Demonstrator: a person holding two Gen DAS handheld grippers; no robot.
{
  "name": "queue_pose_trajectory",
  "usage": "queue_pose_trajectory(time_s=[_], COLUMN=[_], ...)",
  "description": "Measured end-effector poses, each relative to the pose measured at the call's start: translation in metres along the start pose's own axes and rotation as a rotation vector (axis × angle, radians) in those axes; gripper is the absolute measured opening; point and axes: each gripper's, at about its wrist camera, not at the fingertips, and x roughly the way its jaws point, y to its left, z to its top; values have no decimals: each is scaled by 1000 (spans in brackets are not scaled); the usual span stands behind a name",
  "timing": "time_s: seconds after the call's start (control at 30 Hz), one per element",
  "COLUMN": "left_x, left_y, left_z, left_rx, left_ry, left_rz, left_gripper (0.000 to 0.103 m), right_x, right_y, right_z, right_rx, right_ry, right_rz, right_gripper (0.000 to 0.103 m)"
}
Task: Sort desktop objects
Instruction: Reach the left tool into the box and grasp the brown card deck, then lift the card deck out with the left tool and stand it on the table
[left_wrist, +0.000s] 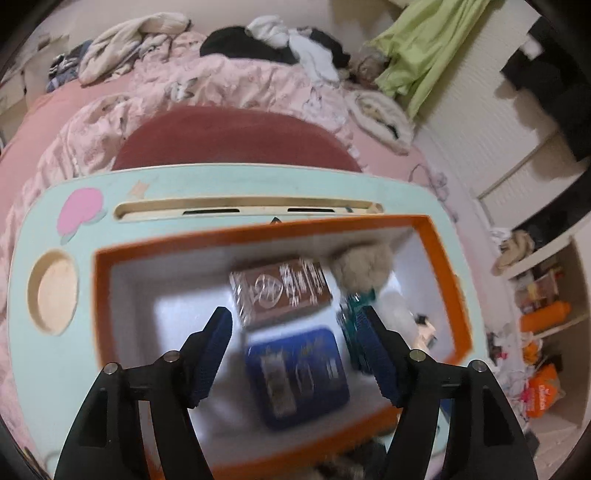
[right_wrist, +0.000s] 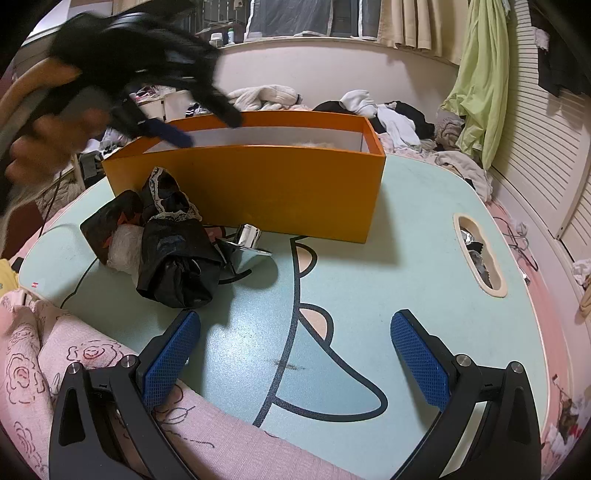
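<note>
Blue-padded fingers of the left gripper (left_wrist: 297, 358) are seen spread apart directly above the orange box (left_wrist: 441, 266), with nothing pinched between them. Inside the box, a blue tin (left_wrist: 299, 376) is seen lying below the spread jaws, a brown packet (left_wrist: 282, 290) with pale lettering just beyond it toward the box's far wall, and a beige fluffy ball (left_wrist: 362, 266) in the far right corner; a teal item (left_wrist: 352, 317) beside the right-hand pad is too blurred to be identified. The box is placed on a mint-green lap table (right_wrist: 388, 266), near its far edge. From the right wrist view, the right gripper (right_wrist: 295, 354) is seen held low over the table's near side, well in front of the box, its jaws wide apart and empty. Against the box's front wall, toward its left end, a black bundle trimmed with lace (right_wrist: 173, 236) is heaped beside a dark patterned card (right_wrist: 107, 221) and a shiny metal piece (right_wrist: 247, 240). Above the box's left end, the left gripper and the hand (right_wrist: 48, 140) carrying it are seen blurred.
</note>
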Motion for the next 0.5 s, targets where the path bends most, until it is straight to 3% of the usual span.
queue_pose_trajectory(time_s=[0.13,0.27,0.4,0.5], left_x=[38,42,28,-8], left_y=[-5,-10,-2,-1], left_z=[17,16,9,-1], left_rx=[33,91,81,70], left_ry=[81,99,27,-121], left_rz=[156,202,127,41], left_gripper=[68,60,58,57], right_x=[1,1,1,1], right_y=[1,2,2,2], right_z=[1,2,0,1], right_rx=[0,-1,-2,0], right_ry=[-1,-3,-4,-3], right_rz=[0,1,0,1], right_gripper=[102,102,102,102])
